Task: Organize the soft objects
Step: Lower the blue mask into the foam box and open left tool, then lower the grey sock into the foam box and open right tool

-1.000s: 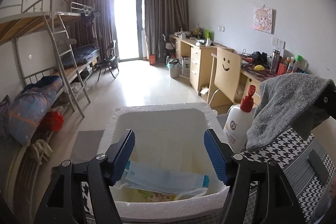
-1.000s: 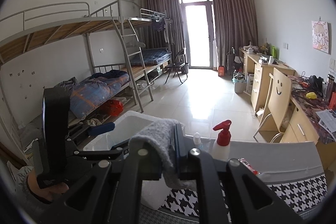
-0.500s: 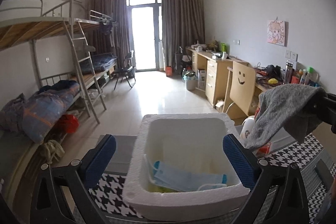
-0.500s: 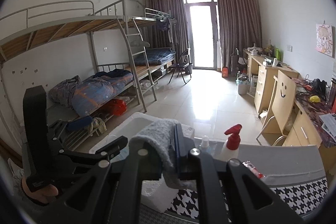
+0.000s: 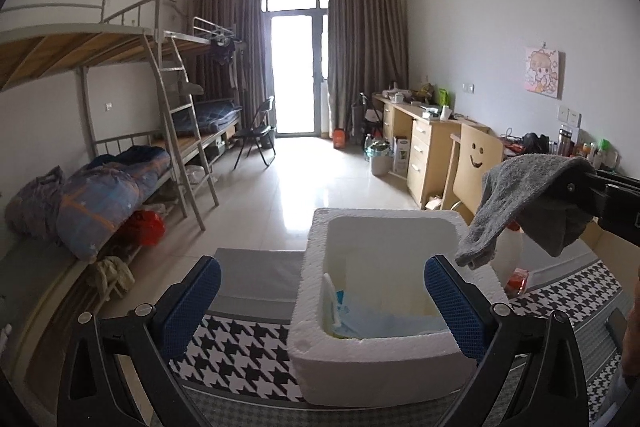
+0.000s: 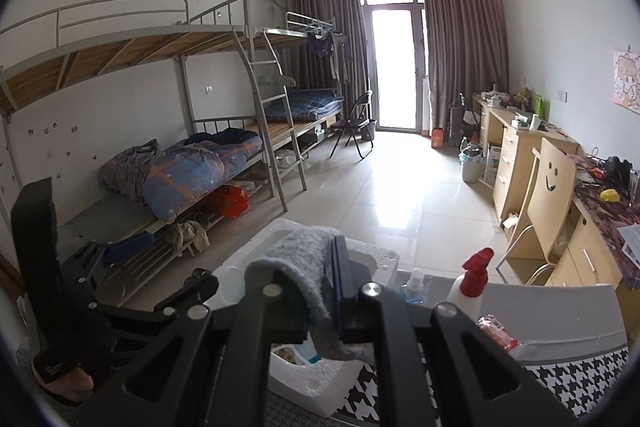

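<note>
A white foam box (image 5: pixel 390 343) stands on the houndstooth table cover, with a blue face mask (image 5: pixel 374 323) lying inside. My left gripper (image 5: pixel 320 303) is open and empty, its blue pads spread wide on either side of the box's near left part. My right gripper (image 6: pixel 328 287) is shut on a grey cloth (image 6: pixel 298 259). In the left wrist view the grey cloth (image 5: pixel 516 199) hangs above the box's right rim. The foam box (image 6: pixel 304 375) also shows below the cloth in the right wrist view.
A white pump bottle with a red top (image 6: pixel 470 283), a small clear bottle (image 6: pixel 414 289) and a red packet (image 6: pixel 498 331) stand on the table right of the box. A bunk bed (image 5: pixel 120 163) lines the left wall. Desks and a smiley chair (image 5: pixel 474 163) line the right wall.
My left gripper has pulled back and to the left and opened wider, so the box sits further right in its view. The right gripper holds the cloth over the box's right rim.
</note>
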Tool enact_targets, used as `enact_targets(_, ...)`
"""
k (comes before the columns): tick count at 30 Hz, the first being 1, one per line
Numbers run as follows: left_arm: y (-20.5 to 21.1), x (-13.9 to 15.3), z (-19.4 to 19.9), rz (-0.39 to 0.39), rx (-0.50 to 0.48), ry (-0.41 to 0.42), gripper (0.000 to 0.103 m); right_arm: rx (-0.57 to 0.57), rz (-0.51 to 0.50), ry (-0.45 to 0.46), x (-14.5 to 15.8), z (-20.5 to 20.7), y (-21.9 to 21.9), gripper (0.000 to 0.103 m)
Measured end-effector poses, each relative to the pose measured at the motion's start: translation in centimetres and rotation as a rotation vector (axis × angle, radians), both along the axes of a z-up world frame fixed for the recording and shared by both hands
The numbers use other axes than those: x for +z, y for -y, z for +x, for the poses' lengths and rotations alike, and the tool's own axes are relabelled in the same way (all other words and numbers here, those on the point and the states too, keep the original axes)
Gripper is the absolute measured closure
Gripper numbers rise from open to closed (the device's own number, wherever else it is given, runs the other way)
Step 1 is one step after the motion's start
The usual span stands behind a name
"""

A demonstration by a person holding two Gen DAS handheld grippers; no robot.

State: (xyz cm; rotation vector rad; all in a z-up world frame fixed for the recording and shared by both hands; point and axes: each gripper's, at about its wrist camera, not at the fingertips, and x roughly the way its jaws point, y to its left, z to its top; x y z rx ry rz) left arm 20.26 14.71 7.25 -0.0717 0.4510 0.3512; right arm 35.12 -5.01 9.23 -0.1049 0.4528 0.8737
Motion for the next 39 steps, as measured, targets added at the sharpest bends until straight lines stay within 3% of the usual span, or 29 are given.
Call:
enact_targets(30, -1.5, -0.7, -2.5, -0.004, 0.064, 0.015, 0.001, 0.038, -0.142, -0.066, -2.8, 2.3, -5.1, 0.090)
enact_targets(36, -1.5, -0.9, -2.7, 0.000, 0.053, 0.007, 0.001, 0.018, -0.201, -0.064, -3.9, 2.8, -5.8, 0.074)
enact_targets(38, -1.5, -0.9, -2.7, 0.001, 0.051, 0.009, 0.001, 0.024, -0.247, -0.075, -4.6, 2.7, -6.0, 0.054)
enact_targets(39, -1.4, -0.9, -2.7, 0.000, 0.049, 0.009, 0.001, 0.032, -0.270, -0.075, -4.9, 2.4, -6.0, 0.051)
